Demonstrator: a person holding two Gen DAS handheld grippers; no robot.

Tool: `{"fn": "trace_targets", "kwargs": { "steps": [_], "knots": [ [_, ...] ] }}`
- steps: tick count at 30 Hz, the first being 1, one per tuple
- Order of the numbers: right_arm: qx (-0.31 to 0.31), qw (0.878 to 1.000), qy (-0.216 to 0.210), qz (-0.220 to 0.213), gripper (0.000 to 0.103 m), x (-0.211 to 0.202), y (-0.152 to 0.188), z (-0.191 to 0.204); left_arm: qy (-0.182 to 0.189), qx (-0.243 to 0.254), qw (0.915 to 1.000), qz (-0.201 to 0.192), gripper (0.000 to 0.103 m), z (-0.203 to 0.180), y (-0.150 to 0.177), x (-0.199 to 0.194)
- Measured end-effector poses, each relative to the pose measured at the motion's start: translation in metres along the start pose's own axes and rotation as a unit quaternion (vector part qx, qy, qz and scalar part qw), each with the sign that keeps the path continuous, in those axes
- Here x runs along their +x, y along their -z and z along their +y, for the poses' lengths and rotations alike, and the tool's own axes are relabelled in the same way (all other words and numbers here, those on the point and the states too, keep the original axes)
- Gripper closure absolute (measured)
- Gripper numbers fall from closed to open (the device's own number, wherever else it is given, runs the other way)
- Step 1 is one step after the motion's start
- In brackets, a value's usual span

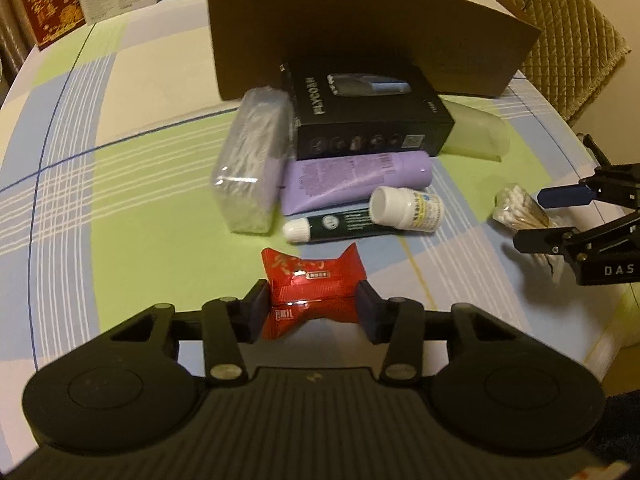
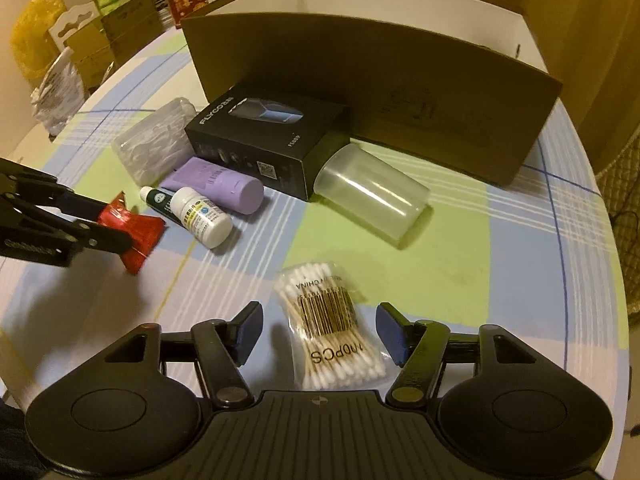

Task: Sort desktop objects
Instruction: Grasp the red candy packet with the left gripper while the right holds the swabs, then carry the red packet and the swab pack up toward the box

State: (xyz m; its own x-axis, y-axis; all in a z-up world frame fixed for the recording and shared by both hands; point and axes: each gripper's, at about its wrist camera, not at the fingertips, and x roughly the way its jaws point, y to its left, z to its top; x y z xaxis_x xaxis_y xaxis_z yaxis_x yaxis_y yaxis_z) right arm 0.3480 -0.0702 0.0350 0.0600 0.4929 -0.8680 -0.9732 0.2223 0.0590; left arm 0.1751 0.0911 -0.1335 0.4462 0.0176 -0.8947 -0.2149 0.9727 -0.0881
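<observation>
**Red packet gripped on the left, cotton swabs framed on the right**

The red snack packet (image 1: 314, 294) sits pinched between the fingers of the left gripper (image 1: 313, 307), both pads pressing its sides. Just ahead of those fingertips lie a dark green tube (image 1: 340, 225) and a white pill bottle (image 1: 406, 208), touching each other. Beyond them rests a purple tube (image 1: 356, 180), with a clear plastic case (image 1: 250, 160) to its left and a black boxed shaver (image 1: 366, 114) behind. A frosted cup (image 2: 370, 196) lies on its side against the black box. The big cardboard box (image 2: 360, 92) stands farthest away.

The bag of cotton swabs (image 2: 330, 320) lies on the checked tablecloth (image 2: 520, 280) between the fingers of the right gripper (image 2: 320, 330), which are spread wide, clear of the bag on both sides.
</observation>
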Motion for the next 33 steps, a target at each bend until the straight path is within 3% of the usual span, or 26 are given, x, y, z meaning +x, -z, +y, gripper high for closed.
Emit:
{"fn": "trace_targets", "kwargs": {
  "steps": [4, 6, 7, 11, 21, 26, 30, 32, 33],
  "knots": [
    [-0.019, 1.0, 0.006, 0.005, 0.044, 0.006, 0.0, 0.002, -0.007, 0.002, 1.0, -0.001, 0.056, -0.001, 0.002, 0.0],
    [-0.027, 1.0, 0.007, 0.011, 0.056, 0.009, 0.001, 0.003, -0.005, 0.001, 1.0, 0.0, 0.055, -0.003, 0.003, 0.002],
    [-0.029, 0.999, 0.01, 0.016, 0.069, 0.011, 0.002, 0.003, -0.004, 0.0, 1.0, 0.0, 0.055, -0.004, 0.003, 0.003],
    [-0.025, 1.0, 0.013, 0.012, 0.075, 0.01, 0.005, 0.002, 0.004, 0.003, 1.0, -0.006, 0.06, -0.008, 0.001, 0.005],
    [0.002, 1.0, 0.012, 0.013, 0.077, 0.004, 0.009, -0.005, 0.01, 0.025, 0.9996, -0.006, 0.07, -0.02, -0.005, 0.002],
    [0.007, 1.0, 0.013, 0.012, 0.078, -0.001, 0.012, -0.005, 0.016, 0.038, 0.999, -0.014, 0.081, -0.028, -0.006, -0.003],
    [0.012, 1.0, 0.012, 0.012, 0.078, -0.003, 0.014, -0.007, 0.028, 0.042, 0.9987, -0.007, 0.08, -0.031, -0.007, -0.005],
    [0.015, 1.0, 0.012, 0.011, 0.078, -0.005, 0.014, -0.008, 0.032, 0.056, 0.9979, -0.001, 0.067, -0.034, -0.005, -0.009],
    [0.017, 1.0, 0.012, 0.011, 0.078, -0.006, 0.015, -0.008, 0.027, 0.064, 0.9976, 0.004, 0.067, -0.036, -0.003, -0.009]
  ]
}}
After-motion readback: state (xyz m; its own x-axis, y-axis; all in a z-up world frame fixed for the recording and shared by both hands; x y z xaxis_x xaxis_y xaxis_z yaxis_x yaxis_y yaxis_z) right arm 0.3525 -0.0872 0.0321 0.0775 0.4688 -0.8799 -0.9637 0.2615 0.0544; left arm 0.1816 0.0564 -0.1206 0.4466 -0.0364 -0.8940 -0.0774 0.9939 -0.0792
